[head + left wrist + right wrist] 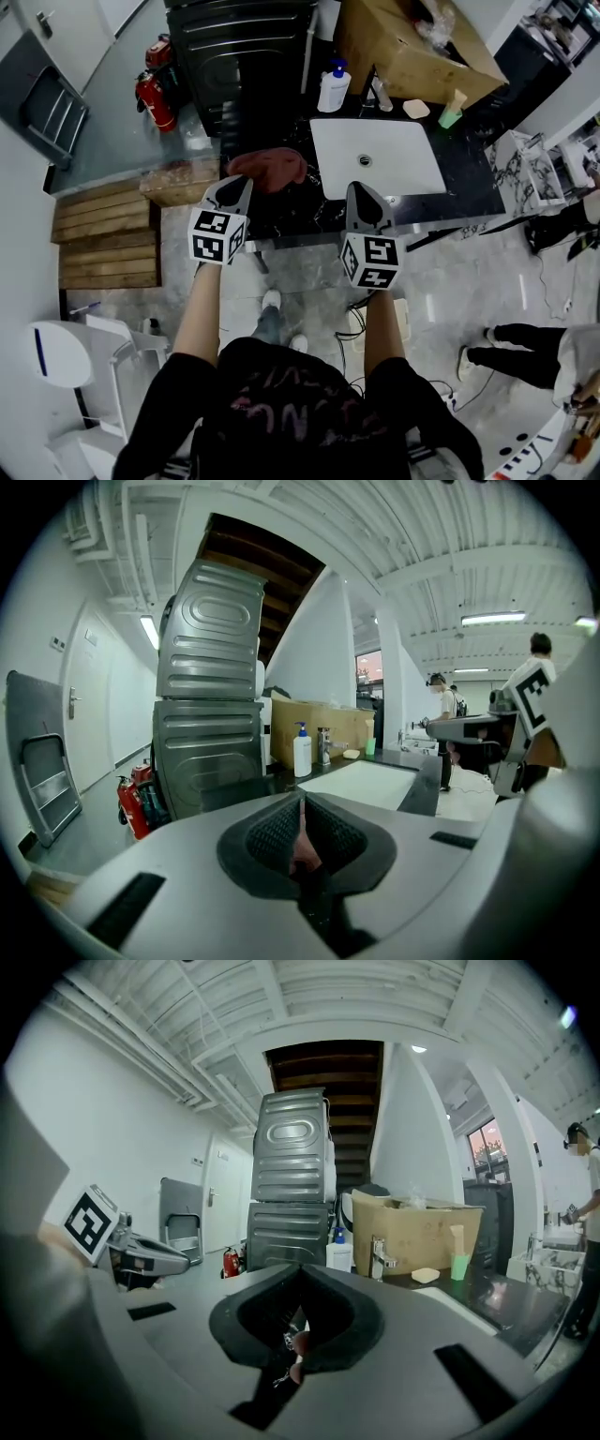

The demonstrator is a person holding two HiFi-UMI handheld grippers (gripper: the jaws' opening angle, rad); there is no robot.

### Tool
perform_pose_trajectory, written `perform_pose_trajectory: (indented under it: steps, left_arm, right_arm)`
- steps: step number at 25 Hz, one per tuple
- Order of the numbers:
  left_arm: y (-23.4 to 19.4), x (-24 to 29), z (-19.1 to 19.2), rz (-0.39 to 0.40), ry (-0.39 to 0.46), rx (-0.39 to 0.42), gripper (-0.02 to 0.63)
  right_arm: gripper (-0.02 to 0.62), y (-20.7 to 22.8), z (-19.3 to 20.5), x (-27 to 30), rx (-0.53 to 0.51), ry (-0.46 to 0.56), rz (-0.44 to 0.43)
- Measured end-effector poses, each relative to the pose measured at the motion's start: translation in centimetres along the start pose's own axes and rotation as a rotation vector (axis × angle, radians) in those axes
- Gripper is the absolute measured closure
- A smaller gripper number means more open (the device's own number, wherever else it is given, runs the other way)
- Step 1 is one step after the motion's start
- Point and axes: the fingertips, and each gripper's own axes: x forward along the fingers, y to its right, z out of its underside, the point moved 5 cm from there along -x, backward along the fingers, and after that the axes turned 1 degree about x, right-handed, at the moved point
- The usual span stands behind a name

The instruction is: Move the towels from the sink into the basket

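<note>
Pinching a red-brown towel in the left tool, over the dark tabletop.
Holding the right tool pressed together, empty, near the white sink.

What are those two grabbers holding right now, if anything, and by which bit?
The left gripper pinches the reddish towel by a fold at its near edge. The right gripper is shut, seemingly on nothing.
</note>
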Motion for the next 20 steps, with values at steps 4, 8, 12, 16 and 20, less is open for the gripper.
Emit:
perform_pose_trajectory:
  steps: [4, 8, 12, 16, 20]
  left_arm:
    - [-0.5, 2.7, 1.3, 0.028, -0.059, -0.01, 0.537]
    - [-1.3, 4.8, 2.0, 0.042, -0.109, 0.016, 0.479]
    - [-2.0, 7.2, 2.7, 0.061, -0.147, 0.001, 0.4]
    - [-2.8, 10.0, 3.9, 0.08, -0.224, 0.041, 0.327]
    - [-3.5, 12.3, 6.0, 0.096, -0.336, 0.05, 0.284]
  right_arm:
    - [0.58, 0.7, 0.4, 0.1, 0.004, -0.009, 0.015]
    - [0.58, 1.3, 0.6, 0.4, -0.002, -0.021, 0.025]
    - [0.58, 2.3, 1.1, 0.7, -0.003, -0.034, 0.044]
    - [0.58, 3.1, 1.5, 1.0, -0.001, -0.049, 0.057]
    - [0.58, 3.8, 2.4, 1.3, -0.01, -0.072, 0.07]
